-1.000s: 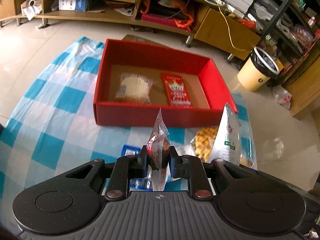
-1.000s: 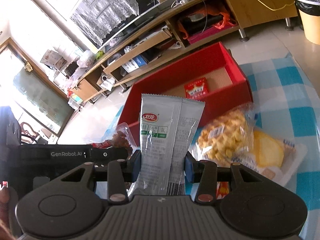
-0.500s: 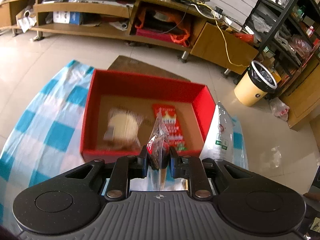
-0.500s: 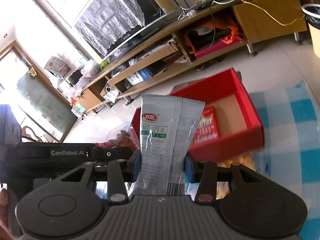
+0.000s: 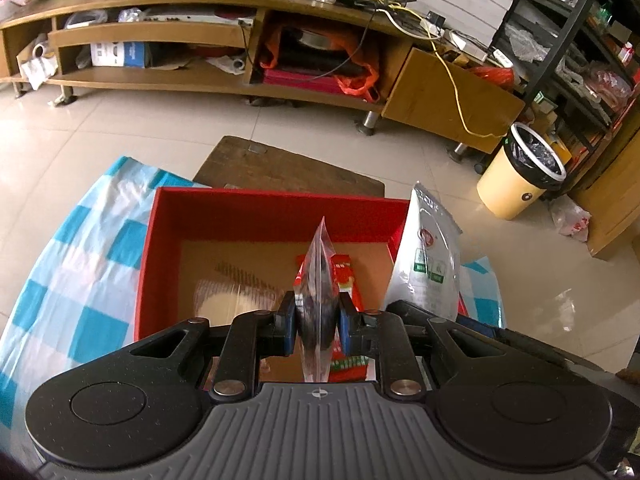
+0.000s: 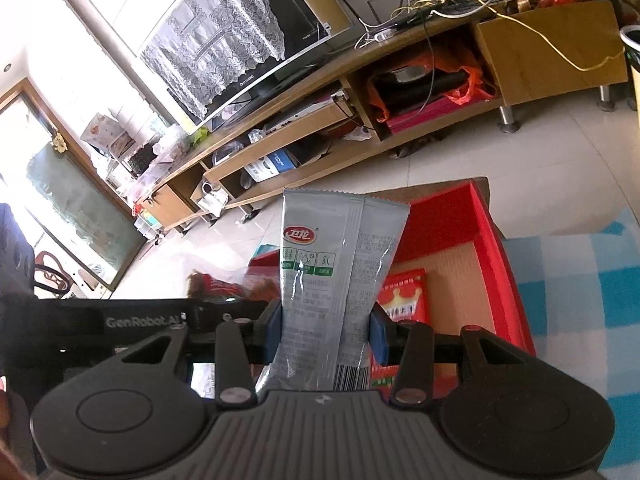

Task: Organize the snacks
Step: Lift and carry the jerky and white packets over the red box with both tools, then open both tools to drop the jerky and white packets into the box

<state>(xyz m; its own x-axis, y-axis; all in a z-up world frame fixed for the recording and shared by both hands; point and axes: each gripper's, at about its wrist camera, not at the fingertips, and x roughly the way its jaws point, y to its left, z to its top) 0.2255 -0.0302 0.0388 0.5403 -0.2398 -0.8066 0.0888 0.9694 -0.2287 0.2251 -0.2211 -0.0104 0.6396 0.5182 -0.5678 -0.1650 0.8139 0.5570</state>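
— What do we have in the left tool (image 5: 318, 330)?

— We're pinching a small clear packet (image 5: 318, 280) with something dark inside, edge-on between the blue pads, standing upright. It hangs over the open red box (image 5: 276, 210).

— And our right tool (image 6: 326, 336)?

— Pressed on a grey snack pouch (image 6: 340, 264), upright, its red logo facing us. From the left wrist we see the same pouch (image 5: 430, 256) just beside the box's right wall.

— What lies in the box already?

— A red sachet (image 6: 404, 294) flat on the brown cardboard bottom, partly hidden behind both held packets. To its left, we see a pale round snack in clear wrap (image 5: 236, 292), blurred, so we can't tell more.

— Where does the box sit?

— On a blue-and-white checked cloth (image 5: 80, 264) spread over the desk; a bare brown corner of the desk (image 5: 288, 168) shows beyond the box's far wall.

— Anything else close by?

— A yellow bin with a black liner (image 5: 520, 172) stands on the tiled floor, well apart on the right.
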